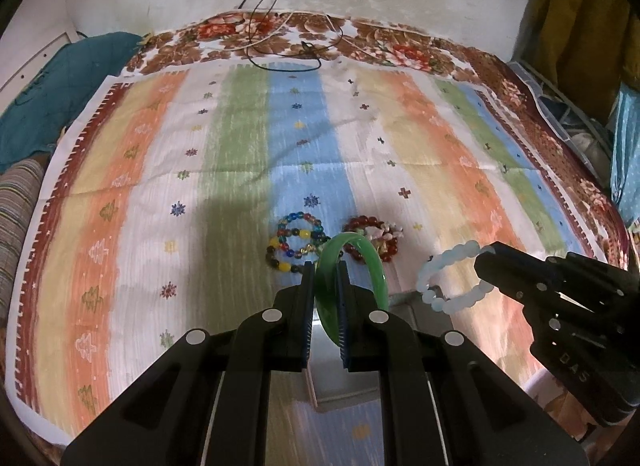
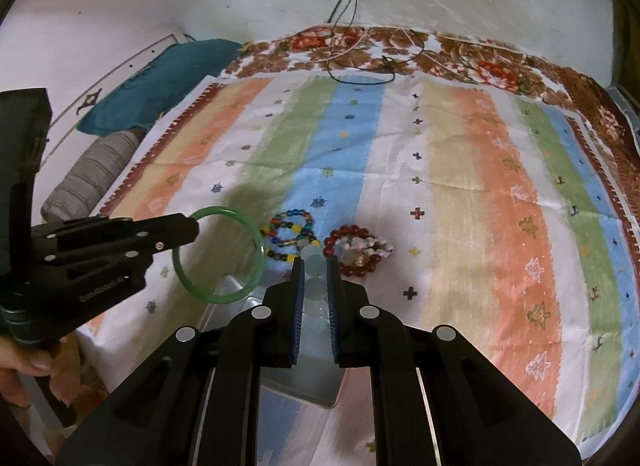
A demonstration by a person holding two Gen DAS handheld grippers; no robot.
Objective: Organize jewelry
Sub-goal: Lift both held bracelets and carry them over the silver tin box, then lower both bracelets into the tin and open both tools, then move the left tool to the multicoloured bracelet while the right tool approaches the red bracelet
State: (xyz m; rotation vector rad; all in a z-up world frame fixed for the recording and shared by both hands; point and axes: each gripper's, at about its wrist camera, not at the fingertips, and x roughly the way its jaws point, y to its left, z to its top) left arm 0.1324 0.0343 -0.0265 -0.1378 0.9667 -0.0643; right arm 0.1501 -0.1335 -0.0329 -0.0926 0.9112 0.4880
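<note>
My left gripper [image 1: 325,268] is shut on a green bangle [image 1: 362,252], held above the striped cloth; the bangle also shows in the right wrist view [image 2: 218,296]. My right gripper [image 2: 313,264] is shut on a pale blue bead bracelet [image 2: 314,266], which also shows in the left wrist view [image 1: 444,278]. A multicoloured bead bracelet [image 1: 294,244] and a red bead bracelet with pink pieces [image 1: 374,240] lie on the cloth just beyond both grippers. A clear box [image 2: 296,354] sits below the grippers.
The striped cloth [image 1: 200,185] covers a floral blanket [image 1: 280,33]. Black and white cables [image 1: 288,49] lie at the far edge by the wall. A teal cloth [image 1: 60,97] and a striped pillow [image 1: 16,205] lie at the left.
</note>
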